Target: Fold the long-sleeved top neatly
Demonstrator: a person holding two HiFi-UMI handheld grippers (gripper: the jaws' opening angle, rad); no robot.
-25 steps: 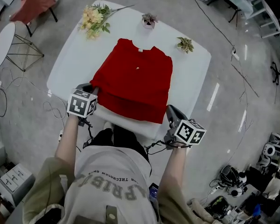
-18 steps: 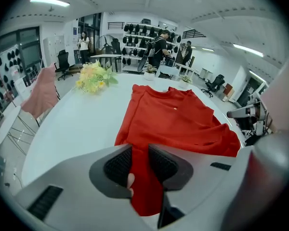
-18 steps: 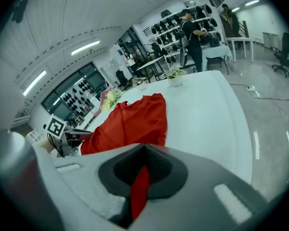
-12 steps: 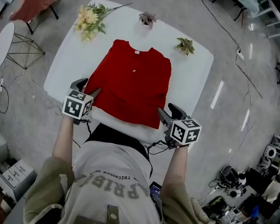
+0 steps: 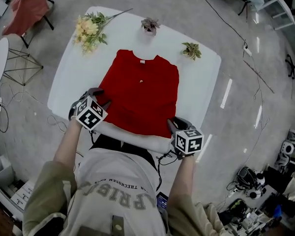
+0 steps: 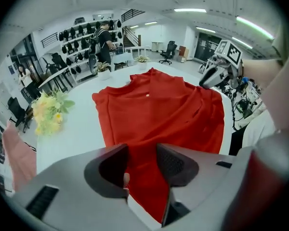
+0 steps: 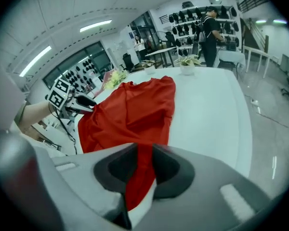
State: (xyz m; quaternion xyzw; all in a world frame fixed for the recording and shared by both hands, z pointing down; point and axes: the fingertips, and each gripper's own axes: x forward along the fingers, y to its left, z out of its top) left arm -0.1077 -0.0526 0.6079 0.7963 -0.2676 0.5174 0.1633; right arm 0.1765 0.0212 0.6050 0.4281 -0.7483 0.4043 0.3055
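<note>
While the red top (image 5: 140,95) lies flat on the white table (image 5: 206,77), with its neck turned to the far edge and its hem close to the near edge, both grippers are held at its two near corners. The garment is seen as a rough rectangle, with a crease running across it just above the hem.

The left gripper (image 5: 101,98) is placed at the near left corner and pointed steeply down. Its jaws stand apart, having just been closing a little, and red cloth is seen in the gap between them. The pads are not pressed on the cloth, so nothing is gripped.

The right gripper (image 5: 173,126) is placed at the near right corner, also tilted downward. Its jaws have just been opening and are parted by a narrow gap. A strip of the hem corner is seen lying in that gap over the table edge, and it is not clamped.

A bunch of yellow flowers (image 5: 88,29) is laid at the far left corner of the table, well apart from the top. Two small potted plants (image 5: 149,24) are set along the far edge, one just beyond the collar and the other (image 5: 191,49) beyond the right shoulder.
</note>
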